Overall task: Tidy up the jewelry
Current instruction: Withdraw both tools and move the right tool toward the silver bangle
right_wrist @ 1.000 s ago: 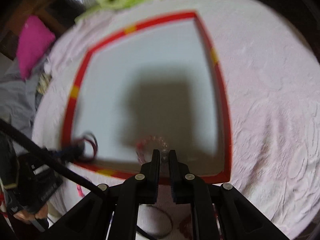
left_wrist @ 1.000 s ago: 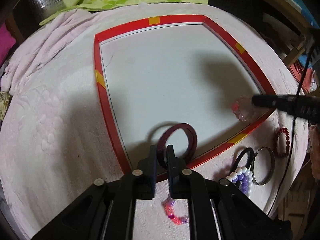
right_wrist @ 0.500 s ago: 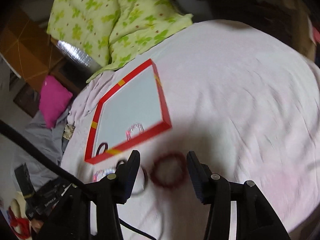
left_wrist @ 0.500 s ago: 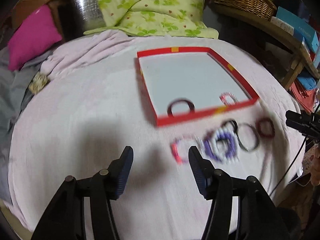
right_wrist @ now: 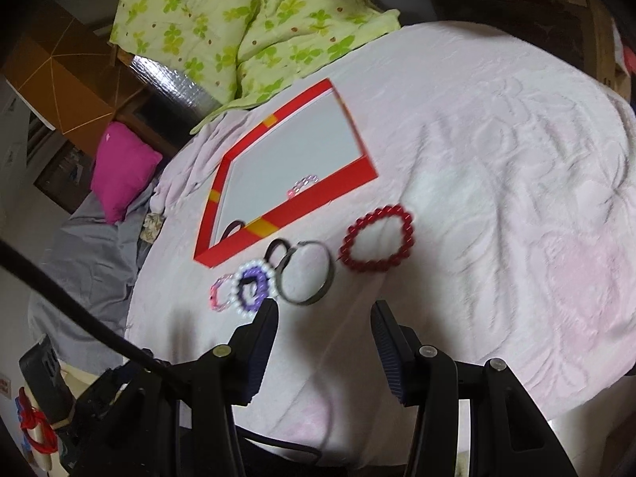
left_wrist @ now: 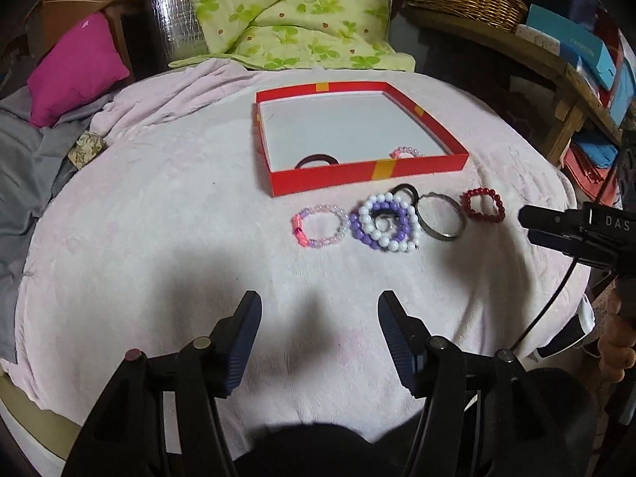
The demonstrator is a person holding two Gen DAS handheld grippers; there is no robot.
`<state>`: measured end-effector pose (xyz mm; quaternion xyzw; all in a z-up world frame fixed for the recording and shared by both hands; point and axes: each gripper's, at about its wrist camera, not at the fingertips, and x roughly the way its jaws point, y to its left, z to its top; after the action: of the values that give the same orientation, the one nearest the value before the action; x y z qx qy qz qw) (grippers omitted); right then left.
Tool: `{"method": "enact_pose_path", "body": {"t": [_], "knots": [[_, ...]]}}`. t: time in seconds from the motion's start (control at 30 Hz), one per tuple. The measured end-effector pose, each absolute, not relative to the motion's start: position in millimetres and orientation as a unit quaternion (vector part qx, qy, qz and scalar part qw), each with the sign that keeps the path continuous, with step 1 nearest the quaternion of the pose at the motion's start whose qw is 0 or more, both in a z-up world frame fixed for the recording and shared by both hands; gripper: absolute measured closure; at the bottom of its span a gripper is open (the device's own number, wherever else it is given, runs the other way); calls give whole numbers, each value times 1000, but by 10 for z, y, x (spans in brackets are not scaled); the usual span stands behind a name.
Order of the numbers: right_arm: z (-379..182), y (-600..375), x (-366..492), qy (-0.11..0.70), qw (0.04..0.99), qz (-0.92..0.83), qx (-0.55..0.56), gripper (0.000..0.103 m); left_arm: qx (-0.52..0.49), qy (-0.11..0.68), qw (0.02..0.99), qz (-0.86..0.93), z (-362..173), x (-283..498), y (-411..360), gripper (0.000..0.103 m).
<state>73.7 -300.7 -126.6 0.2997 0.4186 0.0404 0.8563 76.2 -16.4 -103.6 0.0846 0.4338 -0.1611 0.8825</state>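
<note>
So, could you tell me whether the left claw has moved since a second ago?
Yes. The left claw has pulled back from the red cardboard tray, leaving the dark ring bangle inside, and now stands open.

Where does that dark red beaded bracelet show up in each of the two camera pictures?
Left wrist view: the dark red beaded bracelet lies right of centre, at the right end of the row of bangles, on the pale pink blanket.
Right wrist view: it sits near the centre, just ahead of the open right gripper.
Shared landmark: the shallow red cardboard box lies just beyond it in both.
</note>
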Motion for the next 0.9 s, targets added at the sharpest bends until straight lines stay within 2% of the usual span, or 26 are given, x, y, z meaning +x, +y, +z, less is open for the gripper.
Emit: {"method": "enact_pose_path", "body": {"t": [0.33, 0.47, 0.7, 0.9], "knots": [[-1334, -2728, 933, 457, 841, 55, 284, 51, 105, 422, 892, -127, -1029, 820, -112, 41], [-1426, -2630, 1077, 487, 830, 55, 268, 40, 115, 421, 891, -121, -1055, 858, -123, 41], [-1625, -2504, 1386, 530, 807, 58, 253, 40, 122, 422, 891, -116, -1089, 929, -118, 41], [-1617, -2383, 1598, 525, 829, 42, 189, 40, 123, 424, 890, -113, -1094, 1008, -113, 41]]}}
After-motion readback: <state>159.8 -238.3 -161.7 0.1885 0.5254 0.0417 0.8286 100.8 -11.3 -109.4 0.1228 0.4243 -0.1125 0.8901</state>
